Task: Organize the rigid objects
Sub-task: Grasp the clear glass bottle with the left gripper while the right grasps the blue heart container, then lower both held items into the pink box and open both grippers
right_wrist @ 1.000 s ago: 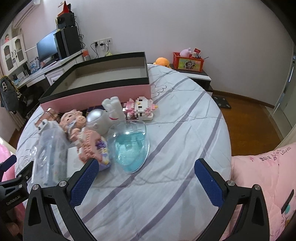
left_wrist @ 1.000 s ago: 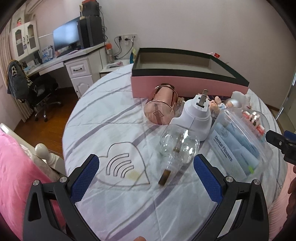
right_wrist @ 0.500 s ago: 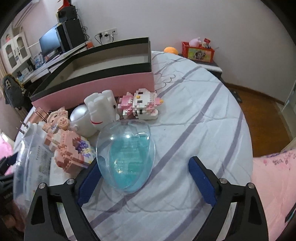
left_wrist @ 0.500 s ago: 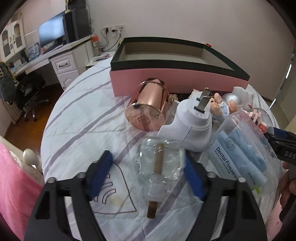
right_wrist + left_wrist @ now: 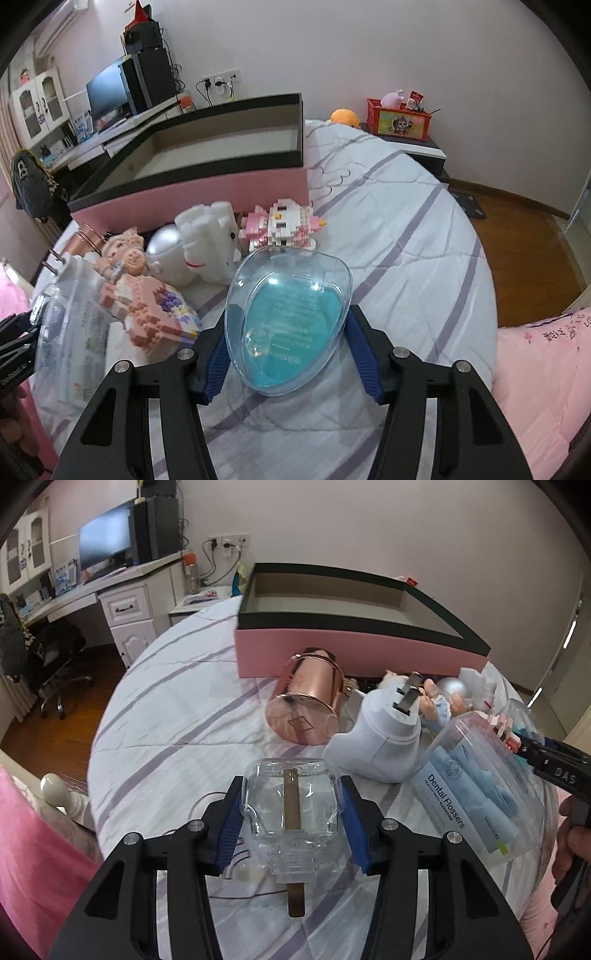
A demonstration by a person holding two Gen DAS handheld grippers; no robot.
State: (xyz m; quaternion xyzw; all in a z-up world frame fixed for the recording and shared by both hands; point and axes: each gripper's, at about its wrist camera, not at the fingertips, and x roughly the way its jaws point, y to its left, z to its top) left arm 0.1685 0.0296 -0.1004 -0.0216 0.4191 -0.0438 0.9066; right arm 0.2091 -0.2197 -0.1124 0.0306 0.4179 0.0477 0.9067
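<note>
A round bed with a white cover striped in lilac carries everything here. At its far side sits the big pink box with a black rim, open at the top and showing a bare pale floor inside. In front of the box lies a huddle of smaller things. A clear tub of dental flossers lies at the right in the left wrist view, just beside a white plug adapter whose metal prongs point upward. A copper-coloured tin lies on its side, its top end close to the box wall. From the right wrist view, a white plush figure and a pink-and-white brick cat stand near the box, with a peach brick figure nearer the camera.

The left gripper has its blue pads pressed against both sides of a clear glass bottle, pinching it (a brown stick runs through the neck and out toward the camera). The bottle is in front of the adapter, over the cover.

The right gripper has its pads closed in on a clear egg-shaped case with a turquoise insert; the left pad meets the shell, while the right pad's contact is hard to judge. The case lies on the cover, just in front of the brick cat.
</note>
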